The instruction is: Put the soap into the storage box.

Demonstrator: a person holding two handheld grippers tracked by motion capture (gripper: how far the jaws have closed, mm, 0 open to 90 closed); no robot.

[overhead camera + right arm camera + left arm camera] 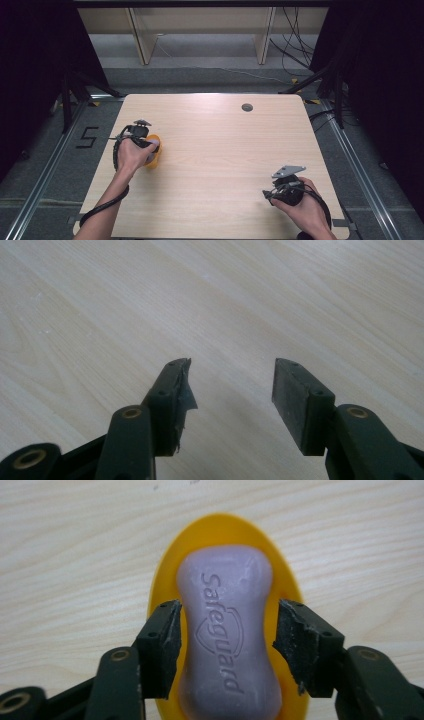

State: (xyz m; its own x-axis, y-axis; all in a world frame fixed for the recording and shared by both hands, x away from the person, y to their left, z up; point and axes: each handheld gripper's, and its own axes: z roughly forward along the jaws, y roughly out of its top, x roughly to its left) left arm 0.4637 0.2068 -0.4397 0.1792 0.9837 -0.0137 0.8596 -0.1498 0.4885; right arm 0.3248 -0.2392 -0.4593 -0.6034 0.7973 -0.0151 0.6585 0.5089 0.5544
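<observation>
Left gripper [226, 630] is straddling lilac embossed soap bar [227, 630] in oval yellow dish [220, 527], pads just clear; right gripper [232, 385] is idling wide, empty, above the worktop [250, 300].

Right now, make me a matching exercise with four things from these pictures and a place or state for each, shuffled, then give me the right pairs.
Things:
1. pale purple bar of soap
2. yellow oval plastic soap dish
3. right gripper
4. small round grey grommet

Places or states:
A. set into the light wooden table near its far edge
B. fingers apart over bare wood
C. lying in the dish between the left gripper fingers
D. flat on the table, under the soap

Pairs: 1-C, 2-D, 3-B, 4-A
</observation>
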